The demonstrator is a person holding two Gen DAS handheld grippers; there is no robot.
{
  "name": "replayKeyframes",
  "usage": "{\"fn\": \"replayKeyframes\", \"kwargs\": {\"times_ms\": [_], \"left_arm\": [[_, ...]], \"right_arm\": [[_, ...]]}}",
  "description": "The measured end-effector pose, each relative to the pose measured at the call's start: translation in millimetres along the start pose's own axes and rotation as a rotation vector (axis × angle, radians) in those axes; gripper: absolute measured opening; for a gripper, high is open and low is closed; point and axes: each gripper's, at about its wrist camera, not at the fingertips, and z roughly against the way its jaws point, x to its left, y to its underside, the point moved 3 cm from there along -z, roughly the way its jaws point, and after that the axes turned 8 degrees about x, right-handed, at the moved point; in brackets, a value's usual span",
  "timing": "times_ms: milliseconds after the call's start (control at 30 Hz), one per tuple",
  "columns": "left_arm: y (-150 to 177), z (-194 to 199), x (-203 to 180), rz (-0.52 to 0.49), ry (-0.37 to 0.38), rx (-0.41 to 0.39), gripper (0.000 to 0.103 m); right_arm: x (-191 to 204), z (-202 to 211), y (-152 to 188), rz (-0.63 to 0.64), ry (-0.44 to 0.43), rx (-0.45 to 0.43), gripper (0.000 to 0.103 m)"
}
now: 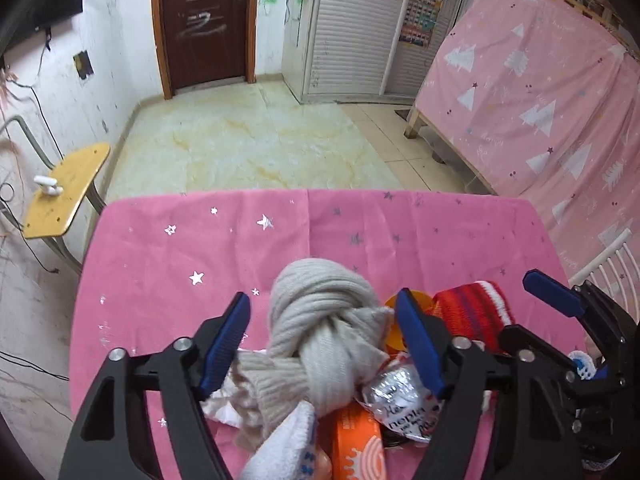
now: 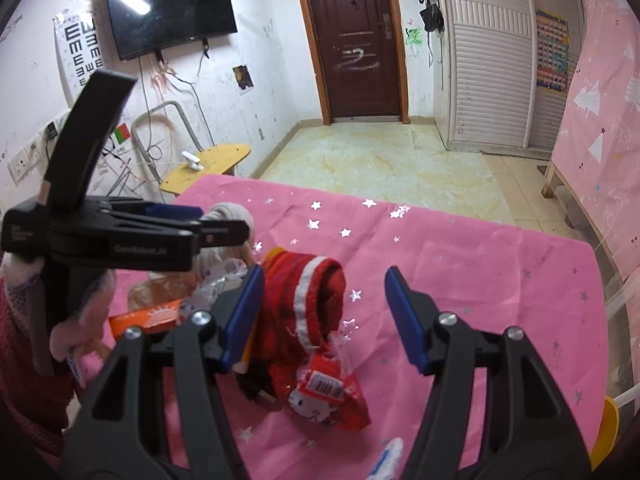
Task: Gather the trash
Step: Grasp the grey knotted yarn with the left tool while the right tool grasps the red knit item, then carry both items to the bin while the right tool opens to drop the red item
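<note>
- Trash sits mixed with clothing in one heap at the near edge of the desk [image 1: 168,248], which wears a pink star-printed cloth; far edge and both far corners bare.
- Largest in heap: knotted grey sock [image 1: 320,320], not trash. Left gripper [image 1: 324,344] straddles it, jaws partly open, pads either side; contact not discernible, nothing lifted.
- Red striped sock [image 2: 304,304] lies toward the right of the heap. Right gripper [image 2: 324,316] hangs over it, jaws partly open, holding nothing.
- Red wrapper [image 2: 332,396] with cartoon print rests against that sock's near end: likely trash, untouched.
- Orange carton [image 1: 356,444] and crumpled silver foil wrapper [image 1: 400,400] lie under the grey sock: trash, partly buried.
- Progress, judged: barely begun. Every wrapper seen is on the desk; no bin or bag visible.
- Hard to read: white sock [image 1: 280,448] cut off at the frame bottom; orange round thing [image 1: 394,320] behind the left gripper's finger, unidentified; small white-blue scrap [image 2: 386,456] at the near edge, unclear.
</note>
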Motion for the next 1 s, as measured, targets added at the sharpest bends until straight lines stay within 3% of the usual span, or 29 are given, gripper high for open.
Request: {"fn": "replayKeyframes", "kwargs": {"times_ms": [200,367,433,533,733,1000], "left_arm": [[6,-4,7,0.015,0.041,-0.009,0.037],[12,4,12,0.055,0.052,-0.049,0.034],[15,10,16,0.065,0.056,-0.068,0.034],[15,22,18,0.069,0.045,-0.102,0.034],[17,39,19,0.085,0.044,-0.144,0.034],[18,69,7,0.079,0.049,-0.216,0.034]], "right_arm": [[-1,-9,0,-0.003,-0.009,0.028,0.06],[3,-19,0,0.01,-0.02,0.058,0.058],[5,-20,-1,0.022,-0.013,0.059,0.035],[11,-20,0,0.05,-0.002,0.059,0.012],[13,-4,-3,0.067,0.059,-0.009,0.009],[4,47,-15,0.026,0.094,-0.175,0.009]]}}
